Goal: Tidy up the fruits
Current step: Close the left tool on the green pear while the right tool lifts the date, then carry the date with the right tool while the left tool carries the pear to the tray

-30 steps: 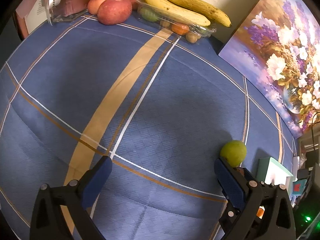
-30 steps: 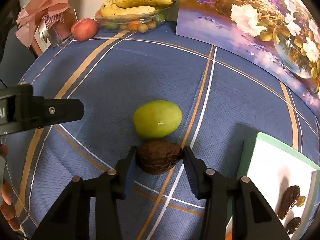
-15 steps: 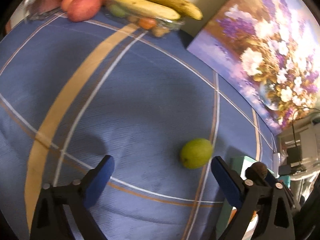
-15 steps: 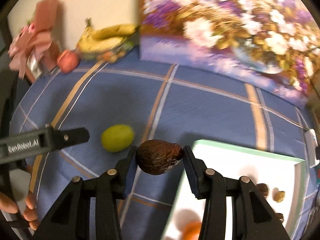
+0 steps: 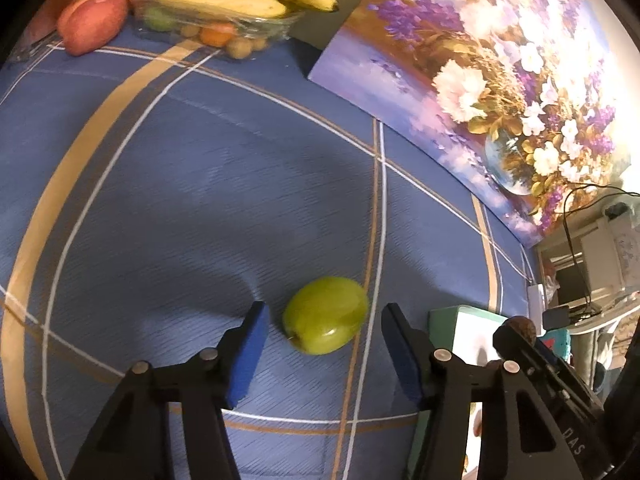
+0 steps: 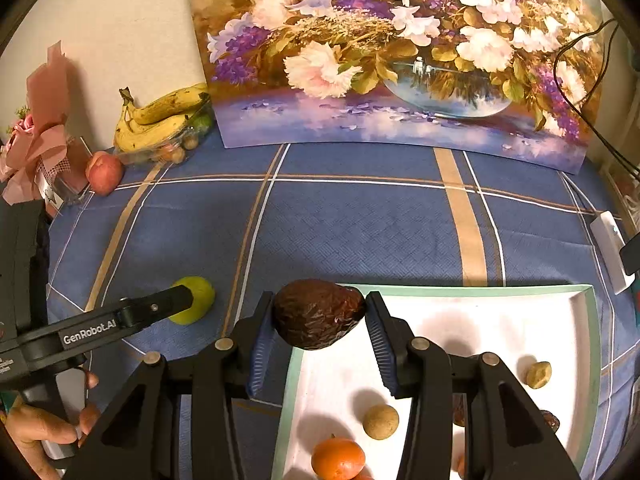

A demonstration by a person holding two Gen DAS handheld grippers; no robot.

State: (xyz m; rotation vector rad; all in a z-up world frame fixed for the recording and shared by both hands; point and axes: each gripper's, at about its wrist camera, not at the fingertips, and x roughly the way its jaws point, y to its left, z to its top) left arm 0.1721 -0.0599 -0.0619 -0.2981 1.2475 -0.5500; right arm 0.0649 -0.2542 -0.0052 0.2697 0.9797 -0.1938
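Smooth green apple (image 5: 326, 315) and wrinkled dark-brown avocado (image 6: 318, 314) over the blue-checked cloth worktop (image 6: 360, 232).
The left tool (image 5: 320, 354) had just been closing, pads straddling the apple without touching; the right tool (image 6: 316, 340) gripped the avocado.

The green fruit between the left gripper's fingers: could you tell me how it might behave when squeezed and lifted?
The green fruit looks round and glossy, so it may roll on the blue cloth or slip. The left gripper, whose jaws have just been closing, straddles it without touching; it seems firm, probably tolerating a moderate squeeze.

The white tray (image 6: 440, 292) runs off the bottom edge in the right wrist view, its dark fruits (image 6: 550, 420) partly hidden behind the right claw (image 6: 318, 336); the tangerine (image 6: 338, 458) is cut off.
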